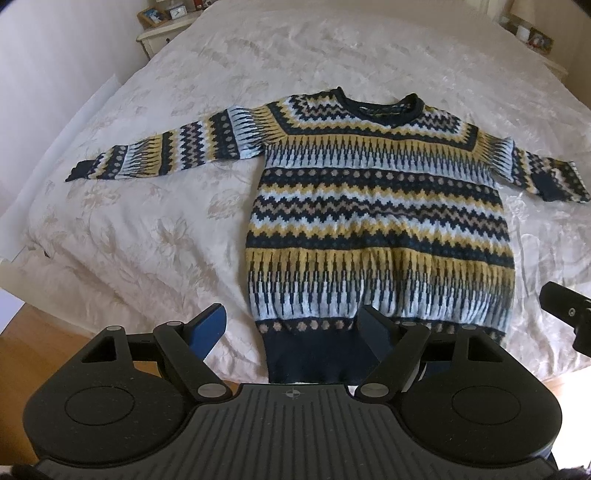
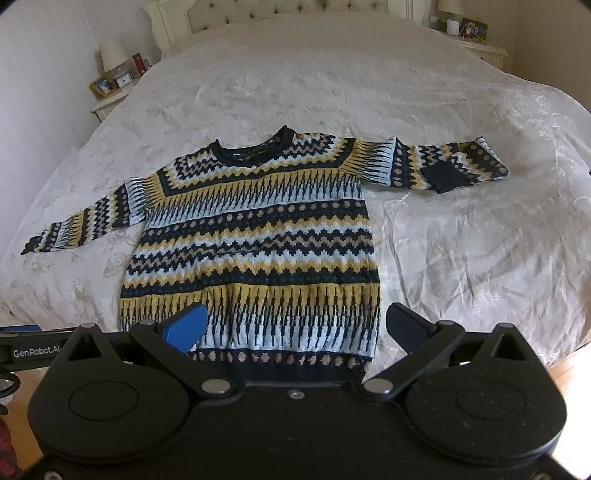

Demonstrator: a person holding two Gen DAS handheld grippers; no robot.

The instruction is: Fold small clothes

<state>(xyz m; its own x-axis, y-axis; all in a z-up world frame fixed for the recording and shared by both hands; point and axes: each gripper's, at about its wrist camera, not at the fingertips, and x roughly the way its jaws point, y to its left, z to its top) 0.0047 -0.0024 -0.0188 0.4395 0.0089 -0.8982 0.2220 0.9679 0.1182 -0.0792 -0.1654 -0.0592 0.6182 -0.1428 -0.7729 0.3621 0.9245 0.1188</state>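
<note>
The sweater [image 1: 376, 206] is spread flat on the bed [image 1: 166, 229], neck at 12 o'clock. Both the left gripper [image 1: 291, 332] and right gripper [image 2: 295, 328] are held released over its hem, nothing grasped.

Home bedroom: bed [image 2: 332, 92], tufted headboard [image 2: 288, 9], nightstand lamp [image 2: 112, 55].

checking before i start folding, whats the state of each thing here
sweater: spread flat on the bed, front up, unfolded
left sleeve: stretched straight out
right sleeve: out sideways, cuff end doubled back
left tool: open, holding nothing, over the hem
right tool: open, holding nothing
bed: covered, slightly wrinkled
</note>
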